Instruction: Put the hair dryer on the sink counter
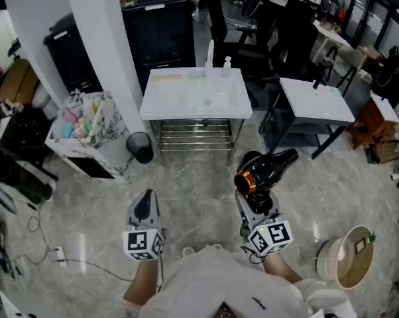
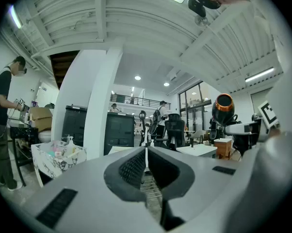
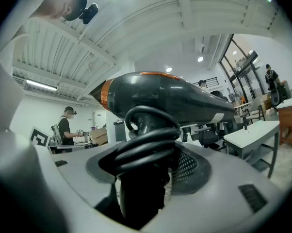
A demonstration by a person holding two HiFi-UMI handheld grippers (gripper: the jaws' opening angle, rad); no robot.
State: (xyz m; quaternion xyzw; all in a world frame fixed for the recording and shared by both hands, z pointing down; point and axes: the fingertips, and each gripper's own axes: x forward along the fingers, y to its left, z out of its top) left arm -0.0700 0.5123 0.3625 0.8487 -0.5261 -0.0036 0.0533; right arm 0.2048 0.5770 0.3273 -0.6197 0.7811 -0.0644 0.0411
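1. Nearest the body, the left gripper [image 2: 146, 165] is held level. Its fingers are pressed together with nothing between them.
2. The right gripper [image 1: 255, 197] has its fingers clamped on the handle of the black hair dryer with a copper-orange ring [image 1: 267, 168]. A black cord [image 3: 145, 147] is wound round that handle. The dryer hangs in the air over the grey marble floor [image 1: 186, 184], well short of the white sink counter [image 1: 161, 105].
3. Likely risk: the heavy barrel sits above the grip and the fingers bear partly on cord loops. The dryer could therefore swivel or slip, or a loop could drop loose.
4. At the counter, a careless set-down could knock the white pump bottle [image 1: 227, 66] at the back rim. It could also let the dryer slide into the basin.
5. A second white counter [image 1: 319, 105] stands to the right, so the wrong one might be chosen.
6. Hard to tell:
   - The cord hides where the pads meet the handle.
   - No plug shows.
   - The basin's edges barely read against the white.
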